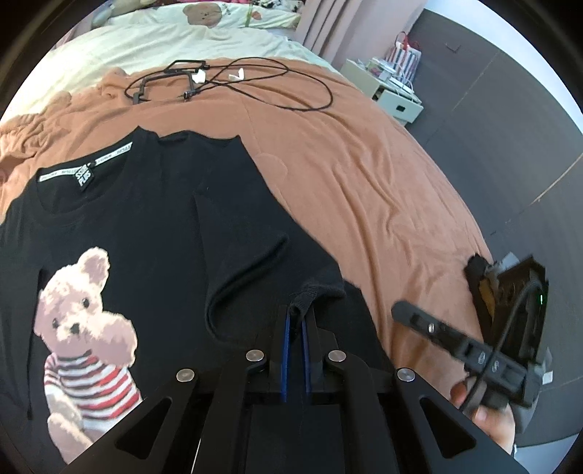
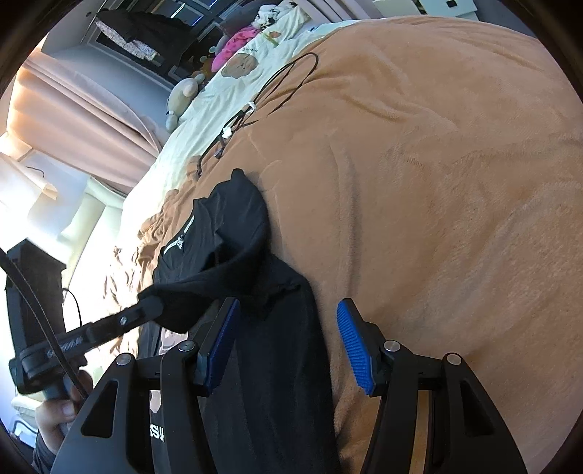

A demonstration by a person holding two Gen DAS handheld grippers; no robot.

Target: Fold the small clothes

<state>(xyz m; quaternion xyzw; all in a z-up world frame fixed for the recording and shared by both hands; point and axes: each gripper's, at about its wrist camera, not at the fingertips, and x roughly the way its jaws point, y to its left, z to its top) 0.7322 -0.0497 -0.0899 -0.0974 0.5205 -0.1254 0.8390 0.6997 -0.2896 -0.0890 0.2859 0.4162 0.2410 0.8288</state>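
Observation:
A black T-shirt (image 1: 153, 233) with a teddy-bear print (image 1: 83, 328) lies face up on an orange blanket (image 1: 364, 182), collar towards the far side. In the left wrist view my left gripper (image 1: 296, 321) is shut on the hem of the shirt's right sleeve (image 1: 313, 291), which is lifted and drawn across the body. In the right wrist view it (image 2: 153, 300) pinches that same sleeve. My right gripper (image 2: 288, 328) stands open above the shirt's right edge (image 2: 277, 364), with nothing between its blue pads (image 2: 355, 346). Held in a hand, it shows blurred at the right (image 1: 435, 288).
Black cables (image 1: 233, 84) and a small frame lie on the blanket beyond the shirt. Cream bear-print bedding (image 1: 204, 22) lies farther back. White drawers (image 1: 393, 98) and dark floor (image 1: 510, 146) are off the bed's right side. Bare blanket lies right of the shirt.

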